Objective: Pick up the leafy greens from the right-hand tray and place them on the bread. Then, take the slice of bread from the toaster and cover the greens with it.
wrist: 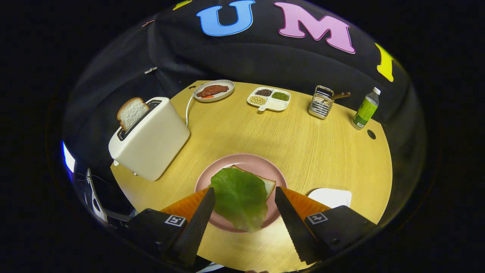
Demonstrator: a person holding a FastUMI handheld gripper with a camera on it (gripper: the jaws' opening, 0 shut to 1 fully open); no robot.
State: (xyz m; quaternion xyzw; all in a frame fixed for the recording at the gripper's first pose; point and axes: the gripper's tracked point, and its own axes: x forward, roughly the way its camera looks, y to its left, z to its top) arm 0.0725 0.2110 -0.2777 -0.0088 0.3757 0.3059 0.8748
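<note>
- A staged kitchen booth is showing here: black cloth is hanging behind a round pale wooden table (303, 140).
- A cream two-slot toaster (151, 142), a pink round plate (216, 178) and a white divided dish of beans (269, 99) are sitting on it.

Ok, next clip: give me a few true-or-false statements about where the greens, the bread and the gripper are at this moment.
1. The leafy green lies on the bread on the pink plate. True.
2. The gripper is shut on the leaf. False: its fingers stand apart, open, with the leaf between them.
3. A slice of bread stands in the toaster. True.
4. The green bottle lies on its side by the toaster. False: it stands upright at the far side of the table, away from the toaster.
5. The greens are already covered by a second slice. False: the leaf is bare on top.
</note>
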